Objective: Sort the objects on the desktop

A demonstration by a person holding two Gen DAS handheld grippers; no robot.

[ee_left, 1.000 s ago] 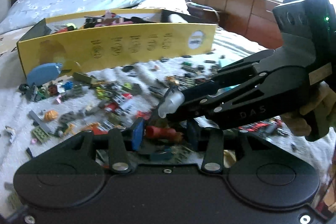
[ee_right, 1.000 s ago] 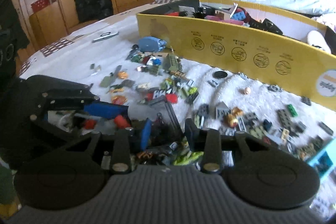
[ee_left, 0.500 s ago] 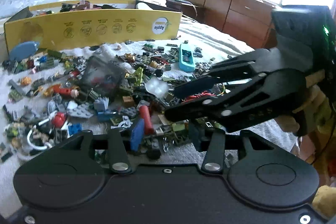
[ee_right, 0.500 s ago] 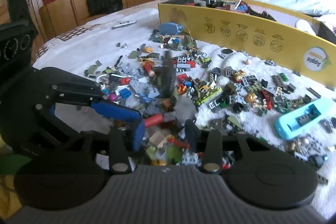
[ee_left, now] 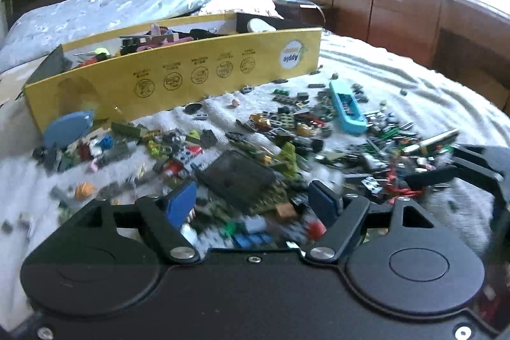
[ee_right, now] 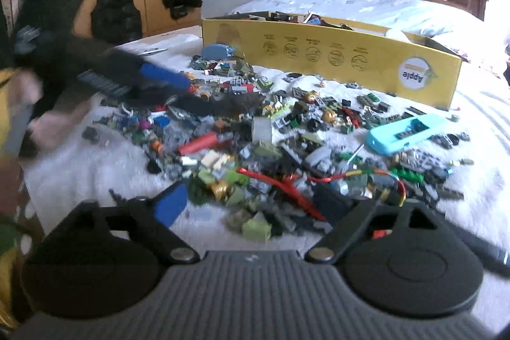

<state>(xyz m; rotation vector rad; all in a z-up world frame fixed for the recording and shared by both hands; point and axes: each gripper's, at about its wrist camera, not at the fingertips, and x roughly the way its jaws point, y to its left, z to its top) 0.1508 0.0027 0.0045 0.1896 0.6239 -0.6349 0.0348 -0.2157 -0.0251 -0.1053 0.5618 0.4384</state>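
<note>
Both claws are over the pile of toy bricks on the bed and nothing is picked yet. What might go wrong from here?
1. The bricks lie heaped and tangled with a red cord, so the right claw, whose jaws are opening with nothing gripped, may drag several pieces along.
2. The left claw, also opening, hangs over a dark flat piece that rests on smaller bricks; a grab there could scatter them.
3. Both views are blurred, so aim may be off.

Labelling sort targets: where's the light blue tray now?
The light blue tray lies on the white bedspread at the right edge of the toy pile, in front of the yellow box near its Apple-label end; the left wrist view shows it too.
</note>
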